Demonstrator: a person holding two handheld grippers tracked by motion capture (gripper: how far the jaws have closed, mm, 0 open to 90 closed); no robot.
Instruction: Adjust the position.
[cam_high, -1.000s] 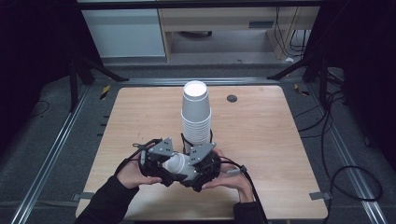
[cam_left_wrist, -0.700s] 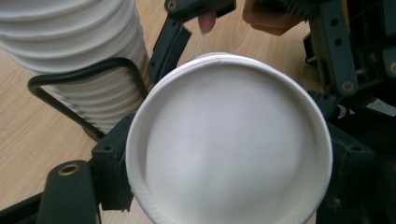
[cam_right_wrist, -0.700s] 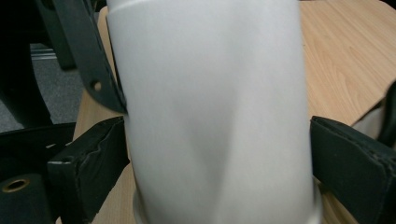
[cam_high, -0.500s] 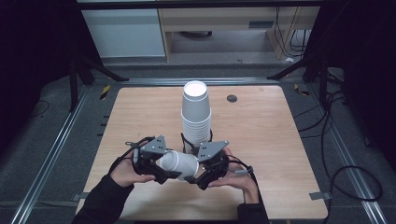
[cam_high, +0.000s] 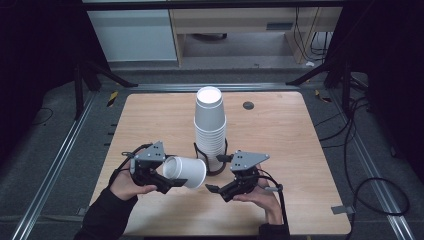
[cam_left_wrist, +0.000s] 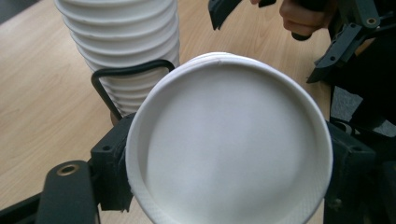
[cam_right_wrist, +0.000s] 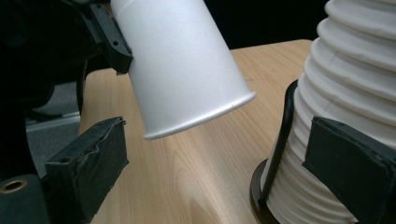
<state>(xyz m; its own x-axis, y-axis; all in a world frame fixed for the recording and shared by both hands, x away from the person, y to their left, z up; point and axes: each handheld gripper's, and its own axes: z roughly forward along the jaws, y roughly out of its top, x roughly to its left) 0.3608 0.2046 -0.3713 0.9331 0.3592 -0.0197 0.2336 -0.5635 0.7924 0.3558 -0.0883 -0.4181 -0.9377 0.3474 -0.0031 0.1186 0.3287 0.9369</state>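
Near the front edge of the surface, my left claw grips one paper cup sideways, freed from the cup stack; my right claw is open. Next I must turn it upright and set it down.

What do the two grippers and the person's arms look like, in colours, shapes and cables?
Both the left gripper and the right gripper are black, each with a grey three-cornered plate on top and a black cable trailing from it. Their jaws are blocky with rough black pads. A brass-coloured ring sits near the base. The person wears black sleeves.
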